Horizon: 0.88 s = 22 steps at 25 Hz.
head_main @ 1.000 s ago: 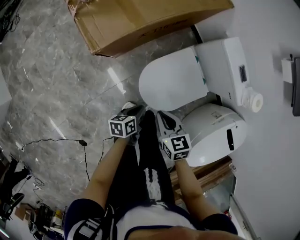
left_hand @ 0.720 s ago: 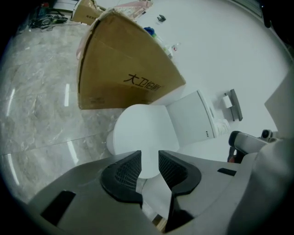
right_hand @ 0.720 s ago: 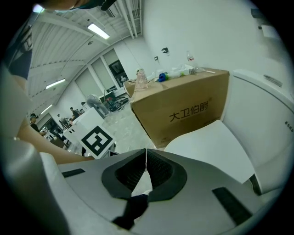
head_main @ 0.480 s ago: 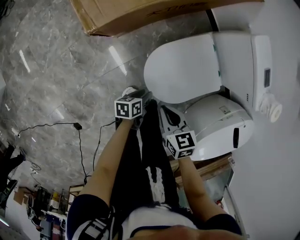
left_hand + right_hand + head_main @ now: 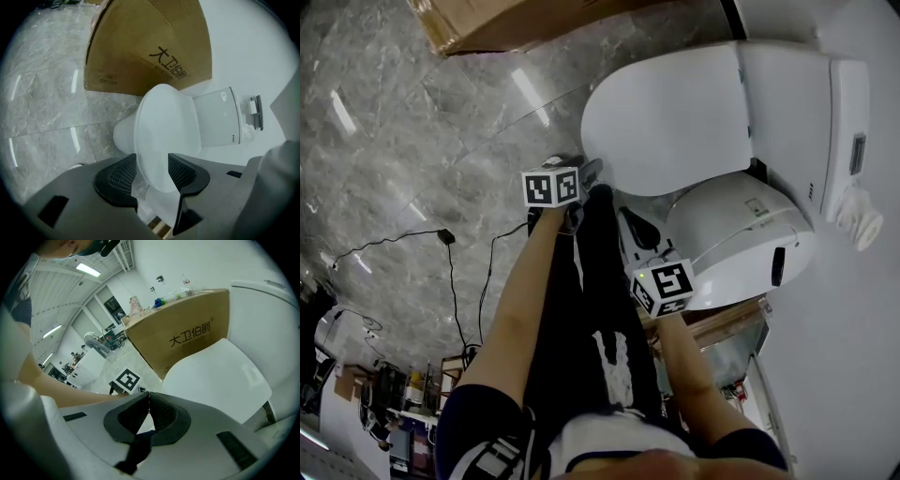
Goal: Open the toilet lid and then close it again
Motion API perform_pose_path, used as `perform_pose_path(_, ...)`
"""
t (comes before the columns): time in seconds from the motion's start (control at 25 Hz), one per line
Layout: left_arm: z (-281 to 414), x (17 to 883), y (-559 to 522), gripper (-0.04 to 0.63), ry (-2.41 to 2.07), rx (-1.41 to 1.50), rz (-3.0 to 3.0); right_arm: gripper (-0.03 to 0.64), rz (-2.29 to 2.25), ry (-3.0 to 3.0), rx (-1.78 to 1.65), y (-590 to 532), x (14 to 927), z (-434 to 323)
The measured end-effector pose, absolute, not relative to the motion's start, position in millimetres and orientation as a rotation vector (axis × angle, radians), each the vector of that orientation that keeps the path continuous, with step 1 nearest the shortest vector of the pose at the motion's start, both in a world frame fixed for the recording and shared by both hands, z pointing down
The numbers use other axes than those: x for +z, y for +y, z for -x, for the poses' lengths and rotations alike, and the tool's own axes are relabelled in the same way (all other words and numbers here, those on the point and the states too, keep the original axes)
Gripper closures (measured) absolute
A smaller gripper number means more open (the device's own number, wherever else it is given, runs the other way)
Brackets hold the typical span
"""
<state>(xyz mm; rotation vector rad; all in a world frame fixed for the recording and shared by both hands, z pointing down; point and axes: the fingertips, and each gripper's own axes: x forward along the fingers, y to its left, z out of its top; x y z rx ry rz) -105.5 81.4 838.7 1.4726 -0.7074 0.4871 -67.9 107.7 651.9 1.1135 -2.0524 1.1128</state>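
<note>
Lid: the toilet lid (image 5: 675,117) lies shut on the bowl, straight ahead of the left gripper (image 5: 152,157), with its rounded front edge lined up with the gap between the jaws.
Left gripper: the jaws are spread wide and have just been opening. Nothing is pinched. The lid's front lip shows in the gap, but the pads do not press on it.
Why so held: it is probably spread to take the front lip and lift it, so the opening step looks not yet begun.
Right gripper: the right gripper (image 5: 149,394) has its jaws pressed together and empty. It is behind and to the right of the left gripper, beside the person's leg, and seems idle.
Edges: the lid's rim overhangs the bowl at the front, which offers a grip.
Room beyond: the tank (image 5: 811,103) stands past the lid, where the lid would swing up.
Room left: the cardboard box (image 5: 140,51) stands apart from the toilet, with bare floor (image 5: 394,141) between them.
Room right: a white domed bin (image 5: 741,239) sits just beside the toilet, so that side is tight.
</note>
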Motion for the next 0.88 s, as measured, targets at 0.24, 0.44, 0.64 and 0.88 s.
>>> perform_pose_path(0.24, 102, 856, 82, 0.401, -0.659, 0.495, -1.445, 0.606, -1.127, -2.038, 1.141, 114, 661, 60)
perform_pose_path(0.44, 112, 854, 85, 0.538, -0.699, 0.457, -1.381, 0.606, -1.128, -2.041, 1.153, 116, 654, 59)
perform_pose_path(0.64, 113, 828, 84, 0.548, -0.639, 0.398, -1.424, 0.606, -1.130, -2.057, 1.161, 120, 646, 59)
perform_pose_path(0.88, 110, 775, 82, 0.554, -0.598, 0.360, -1.505, 0.606, -1.128, -2.052, 1.100, 125, 635, 60)
